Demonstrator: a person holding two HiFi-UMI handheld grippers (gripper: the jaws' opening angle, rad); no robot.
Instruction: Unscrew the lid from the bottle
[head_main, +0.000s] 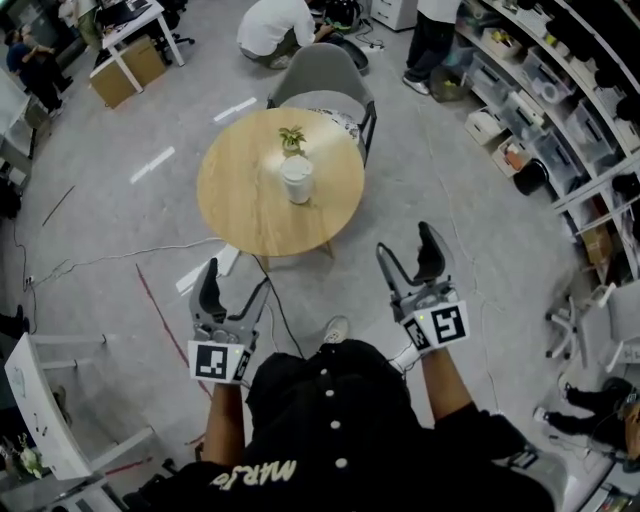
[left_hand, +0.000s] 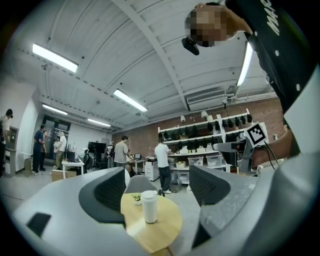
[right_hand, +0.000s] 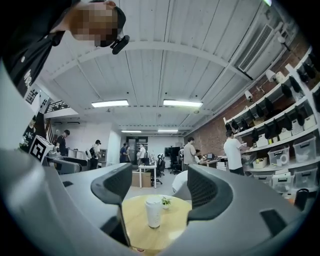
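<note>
A small potted plant (head_main: 292, 138) stands on a round wooden table (head_main: 245, 205), a grey chair (head_main: 322, 68) just behind.

The bottle (head_main: 296, 181) is white and cylindrical, and it stands upright near the middle of the round wooden counter (head_main: 240, 205), in the upper middle of the head view. Its white lid (head_main: 296, 166) sits on top. In both gripper views it shows low at centre, far off
</note>
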